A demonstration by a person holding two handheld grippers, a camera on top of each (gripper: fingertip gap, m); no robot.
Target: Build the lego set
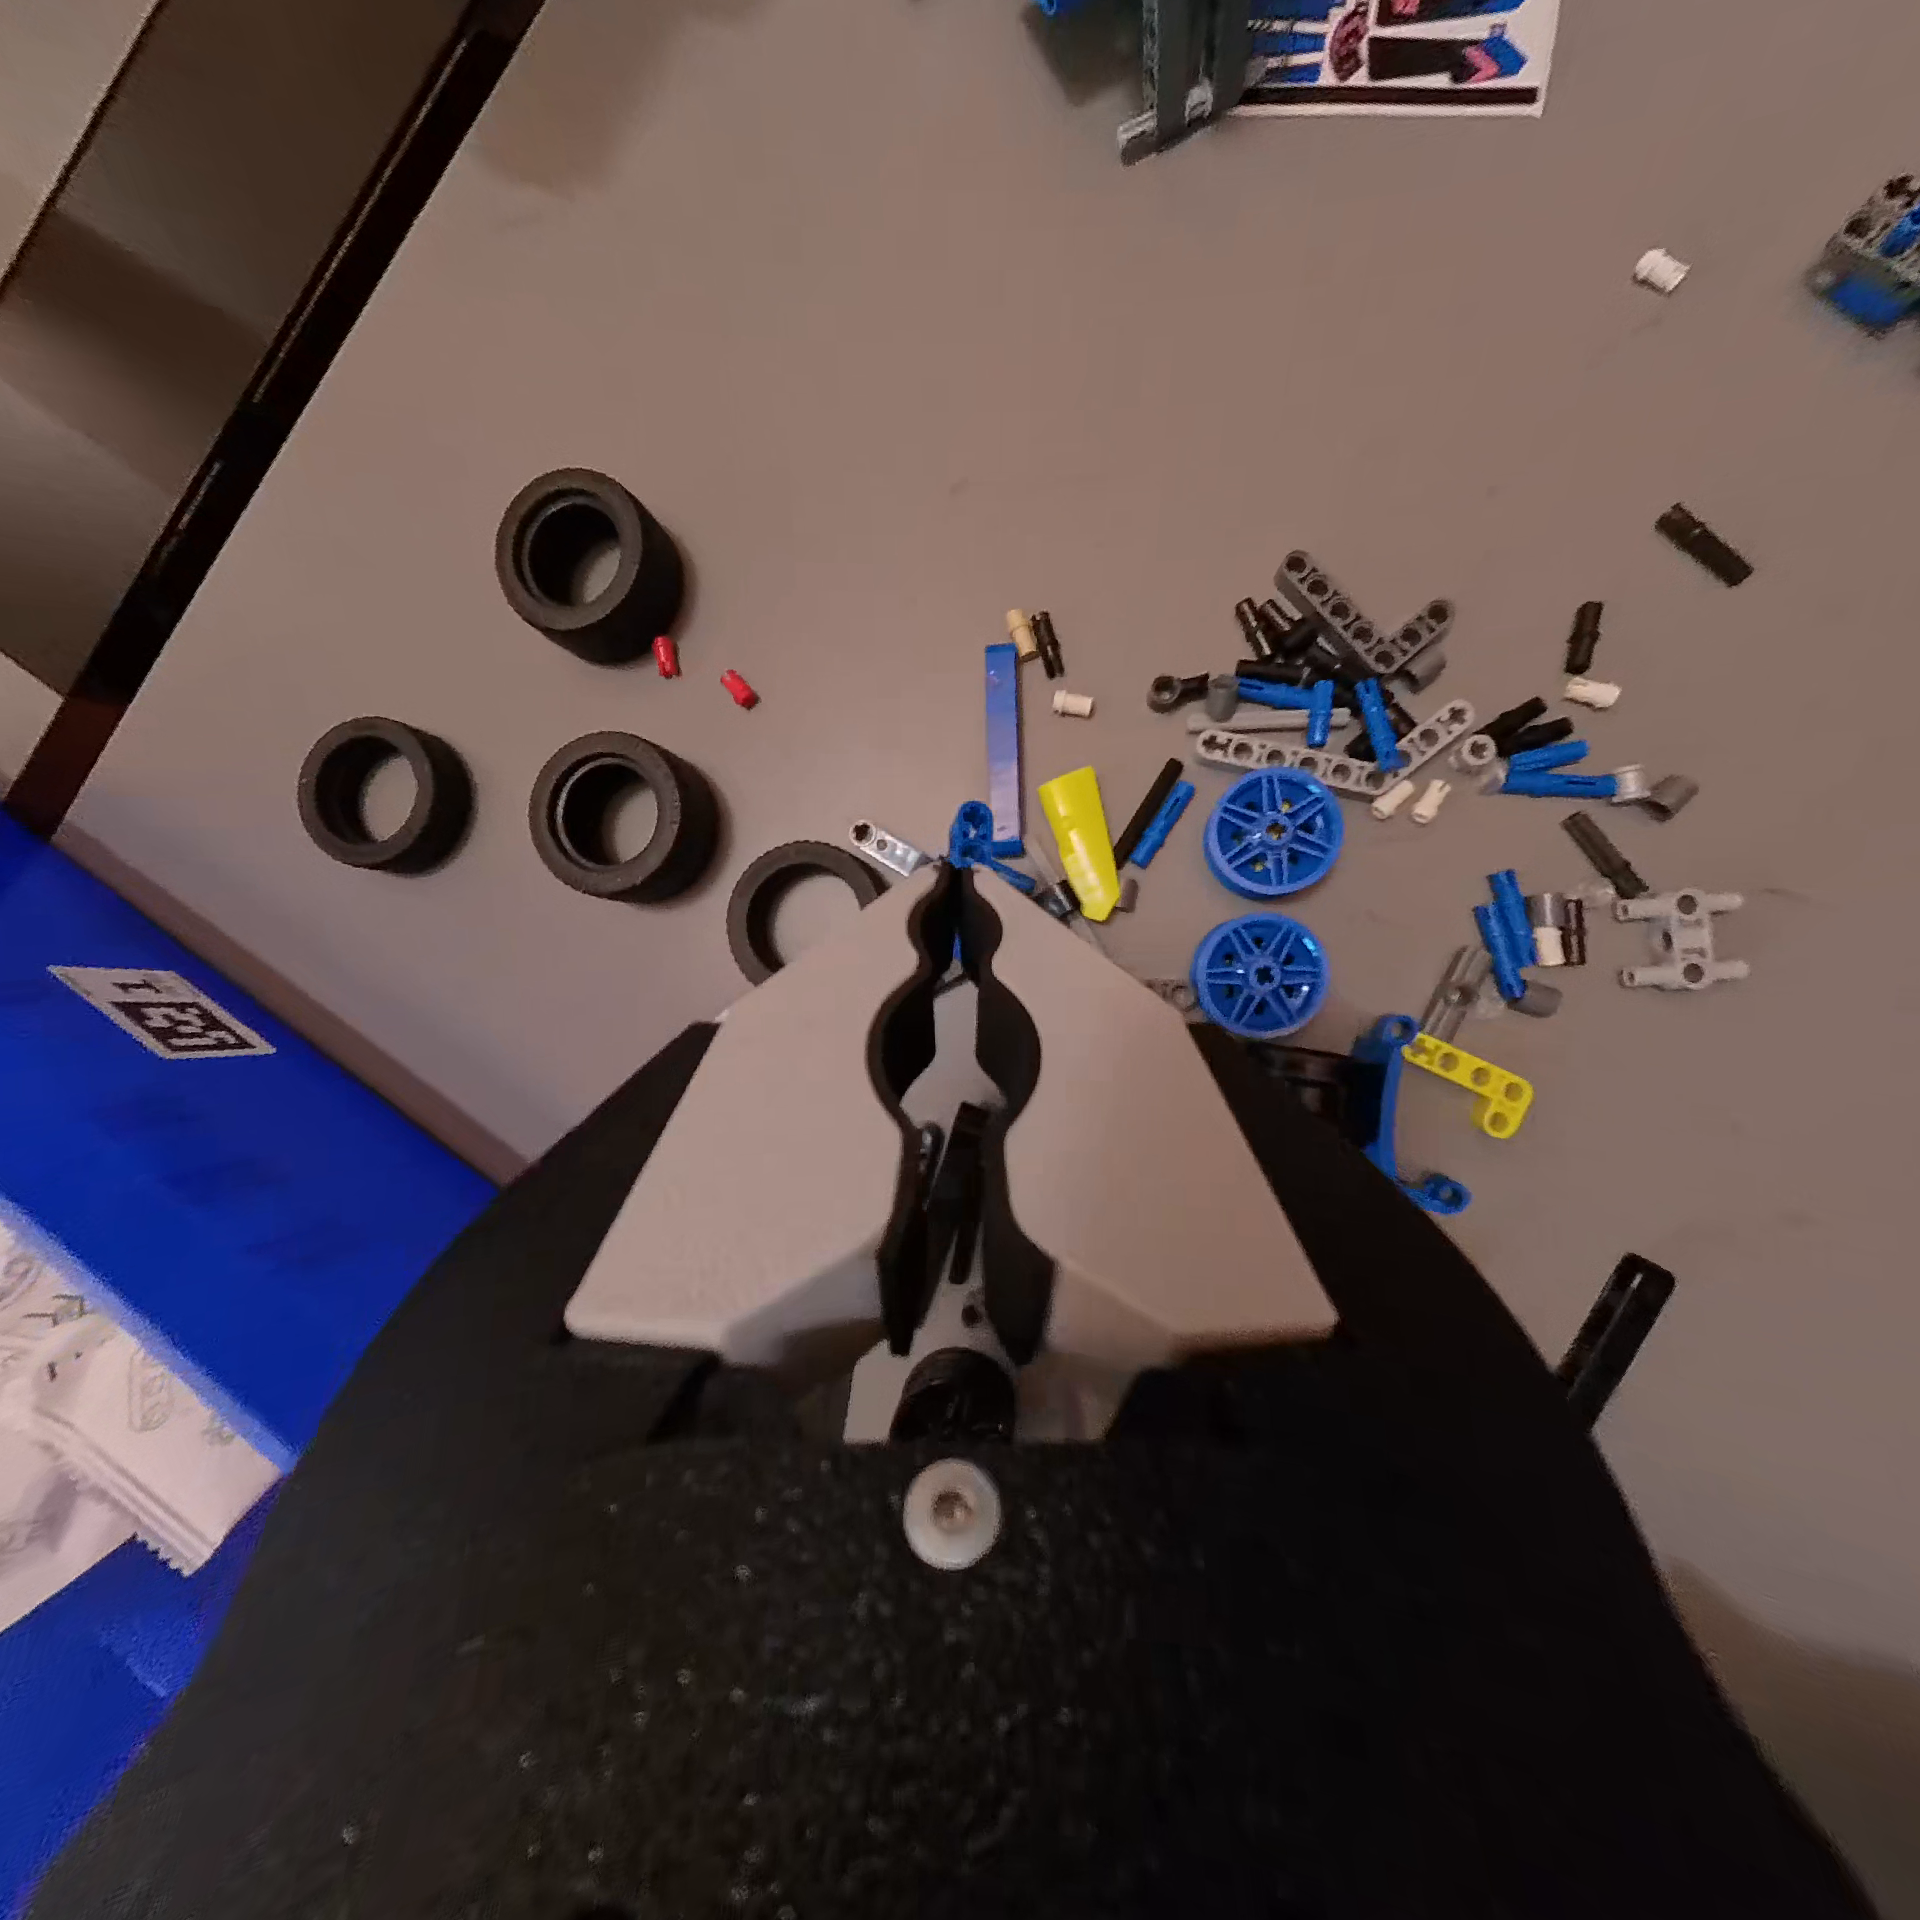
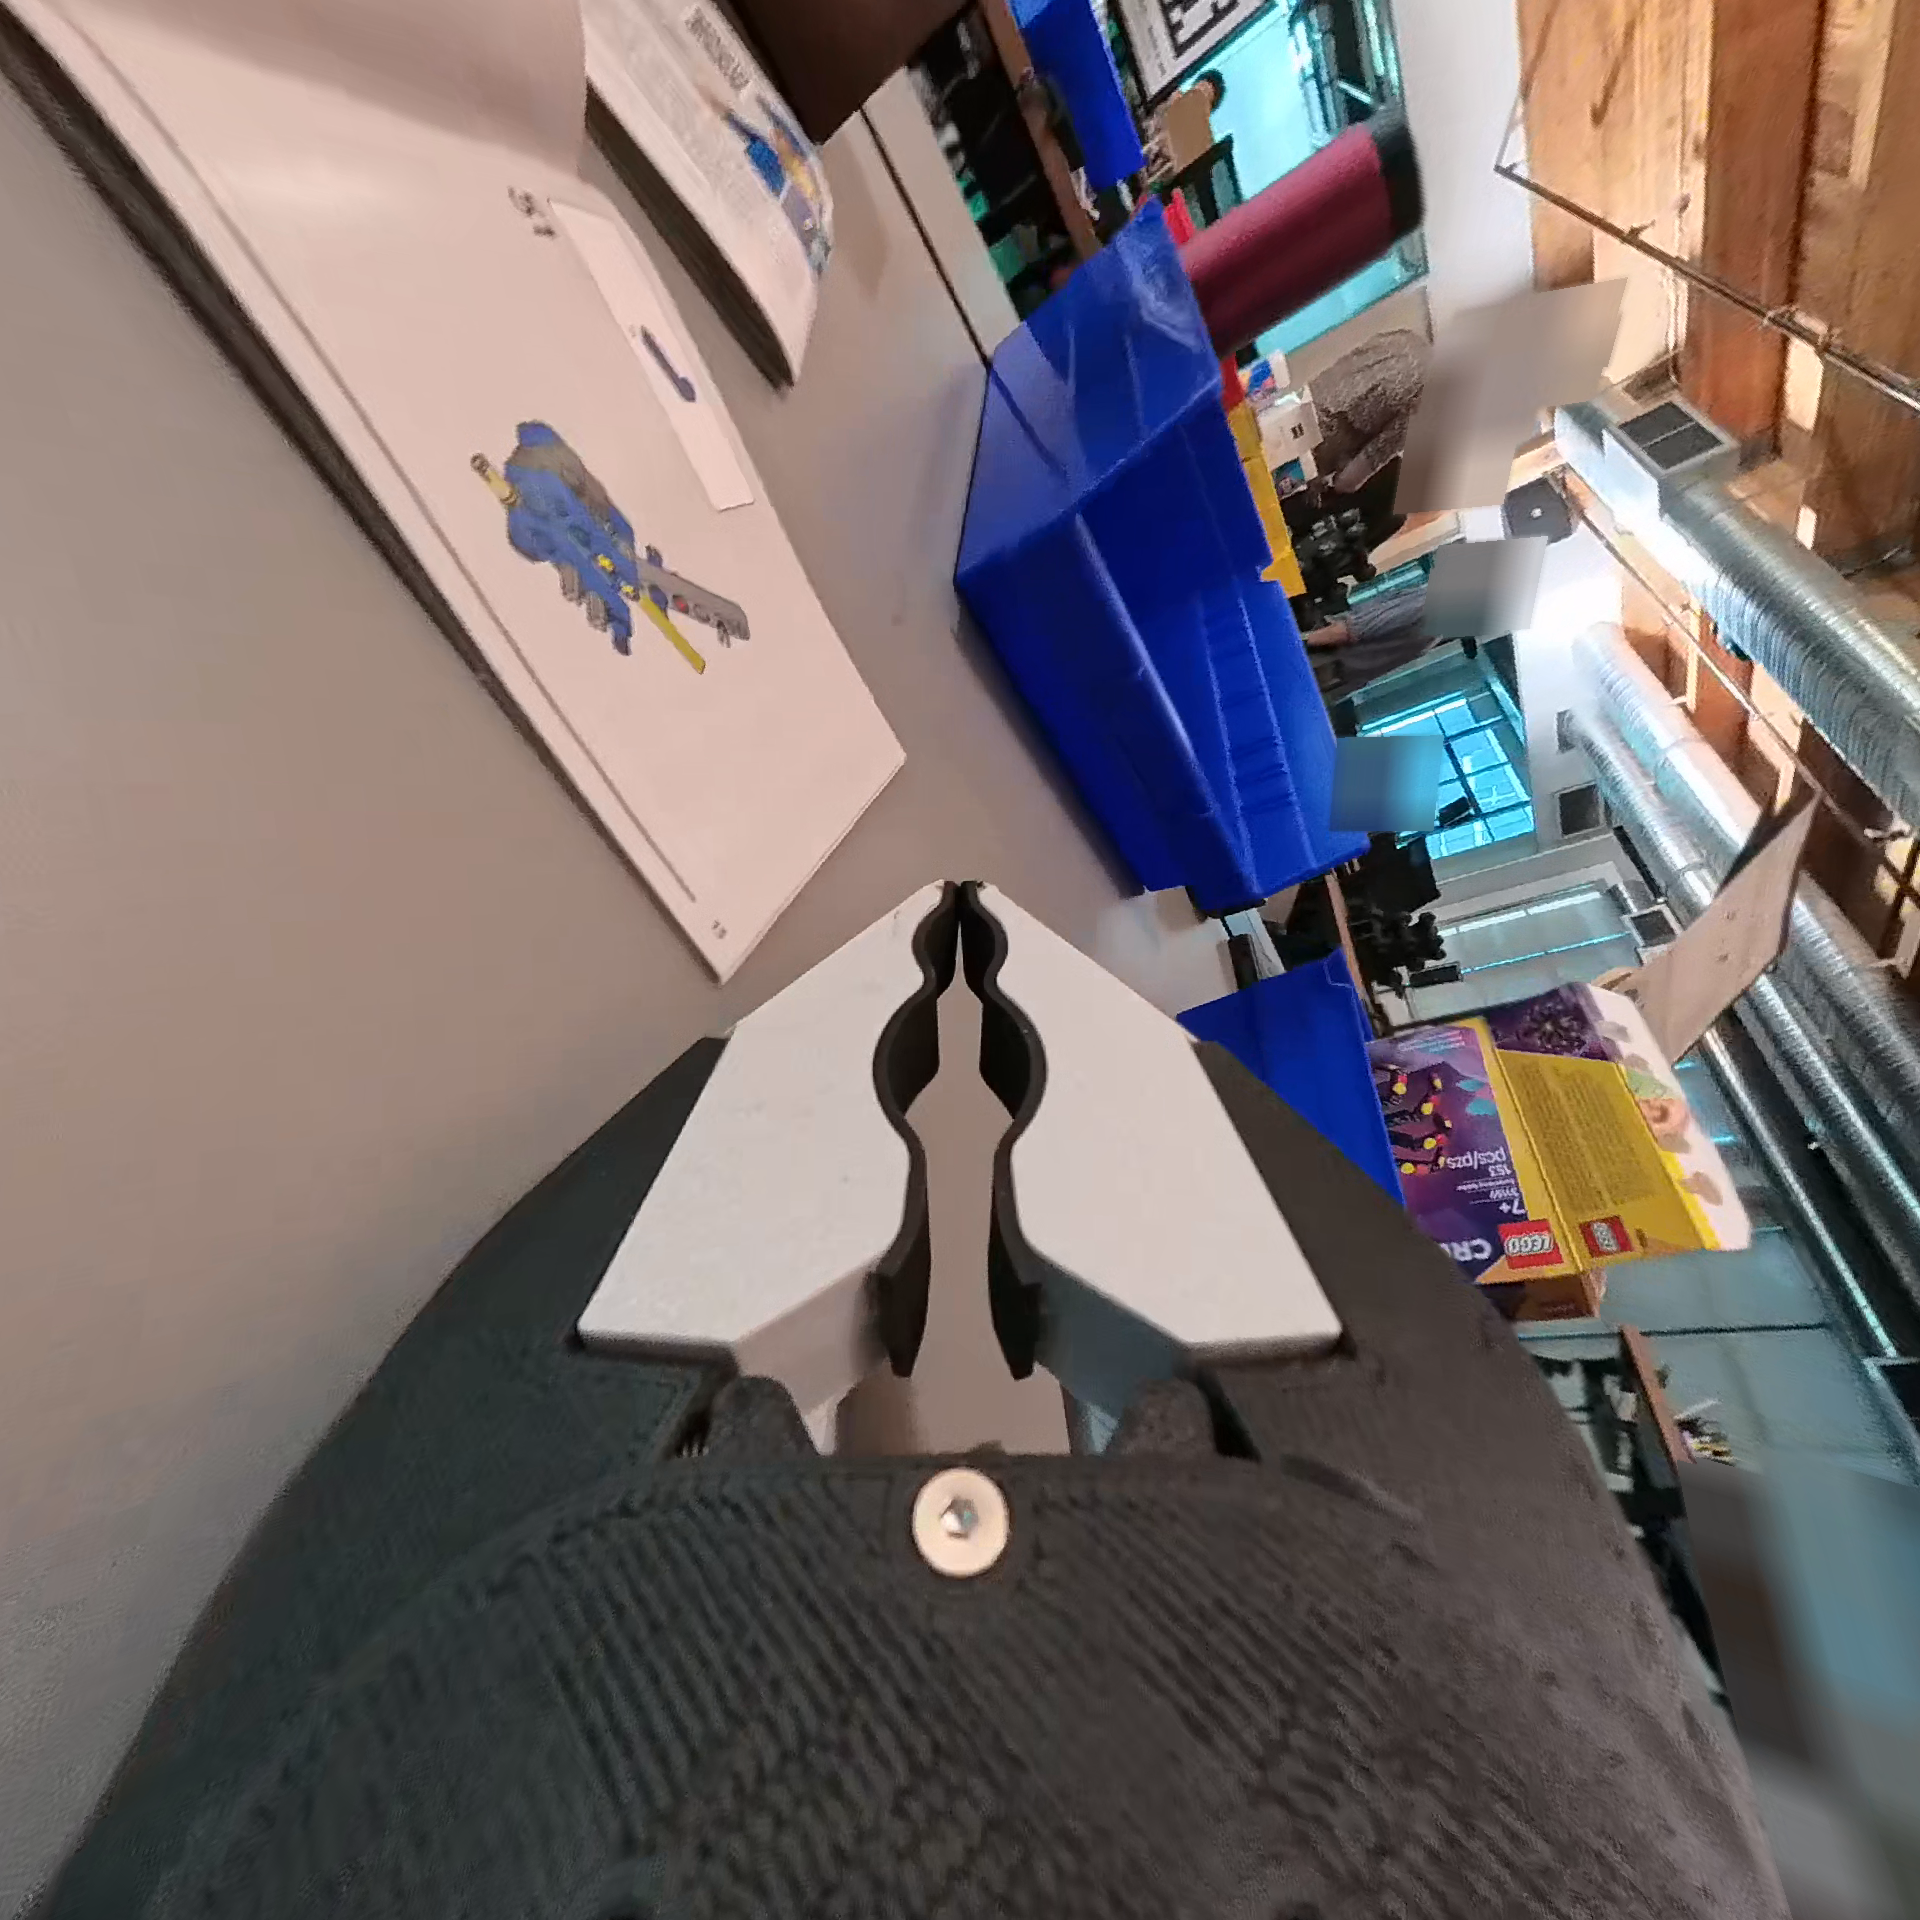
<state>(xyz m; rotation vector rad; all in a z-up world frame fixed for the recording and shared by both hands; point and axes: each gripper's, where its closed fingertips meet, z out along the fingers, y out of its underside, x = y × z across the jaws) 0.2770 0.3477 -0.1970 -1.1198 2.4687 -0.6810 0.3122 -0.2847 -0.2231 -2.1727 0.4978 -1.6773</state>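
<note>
Lego parts (image 1: 1351, 769) lie loose on the grey table (image 1: 935, 364), four tyres (image 1: 587, 566) unmounted left of them. Left gripper (image 1: 958, 868) pinches a blue connector (image 1: 971, 831); right gripper (image 2: 958, 891) clenched empty beside the manual (image 2: 582, 582). Build looks early.

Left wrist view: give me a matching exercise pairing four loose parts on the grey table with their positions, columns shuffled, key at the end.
Things:
1. four black rubber tyres
2. two small red pins
3. two blue spoked wheel hubs
4. yellow L-shaped beam

Places:
A. right of the yellow cone
B. beside the farthest tyre
C. left of the parts pile
D. next to the curved blue piece, lower right

Pairs: 1-C, 2-B, 3-A, 4-D
</note>
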